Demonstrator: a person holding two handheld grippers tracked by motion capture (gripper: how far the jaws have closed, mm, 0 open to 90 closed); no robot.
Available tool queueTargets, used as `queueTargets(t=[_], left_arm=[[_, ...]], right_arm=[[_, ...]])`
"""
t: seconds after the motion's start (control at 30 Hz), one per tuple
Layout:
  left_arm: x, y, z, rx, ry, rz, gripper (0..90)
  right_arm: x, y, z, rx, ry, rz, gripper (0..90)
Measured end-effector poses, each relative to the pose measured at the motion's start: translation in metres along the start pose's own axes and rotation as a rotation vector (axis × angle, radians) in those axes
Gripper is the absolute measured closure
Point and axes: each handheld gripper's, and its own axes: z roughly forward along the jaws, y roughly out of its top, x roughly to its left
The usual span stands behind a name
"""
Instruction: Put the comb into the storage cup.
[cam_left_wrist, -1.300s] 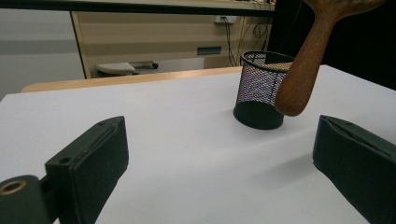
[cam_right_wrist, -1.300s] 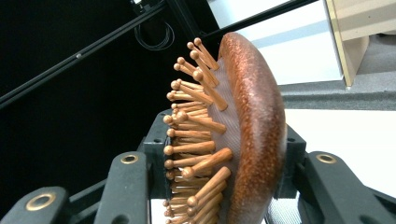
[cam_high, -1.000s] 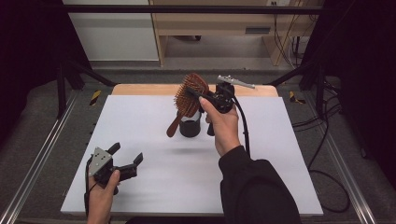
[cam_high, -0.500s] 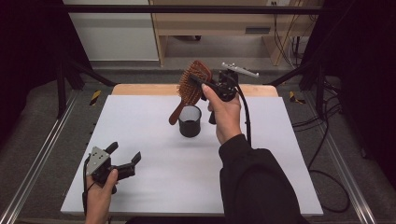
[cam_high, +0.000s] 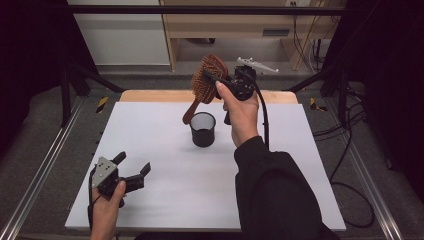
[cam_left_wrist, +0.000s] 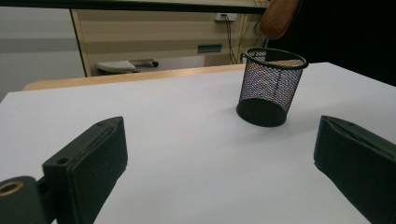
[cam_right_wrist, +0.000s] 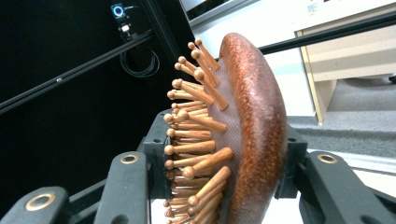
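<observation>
— While my left gripper (cam_high: 134, 172) sits low over the near left part of the white table (cam_high: 165, 200), what are its jaws doing?

— They stand wide apart with nothing between them. My left hand (cam_high: 106, 205) has the body of it, and the jaws point across the tabletop toward the far right.

— And ahead of those jaws?

— Ahead and to their right stands the black mesh cup (cam_left_wrist: 270, 87), upright on the table, well apart from that gripper. Its mouth is open to the top.

— Where is the brush?

— The wooden hairbrush (cam_high: 207, 80) is up in my right gripper (cam_high: 220, 85), above the cup and off the table. The jaws are clamped on the brush head: one presses the bristle side, the other the smooth brown back (cam_right_wrist: 254, 130). From along those jaws, the wooden pins (cam_right_wrist: 194, 149) stick out to the left.

— And the handle?

— It hangs down and leftward from the jaws, its end above the cup's far rim, not touching it that I can tell. My right hand (cam_high: 242, 112) grips the tool just behind.
</observation>
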Motion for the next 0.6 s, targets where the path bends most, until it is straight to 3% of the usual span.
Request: queueTargets(t=[0.6], left_arm=[[0.001,0.000,0.000,0.001,-0.003,0.001,3.1]], right_arm=[[-0.008,0.014,-0.008,-0.022,-0.029,-0.008,52.0]])
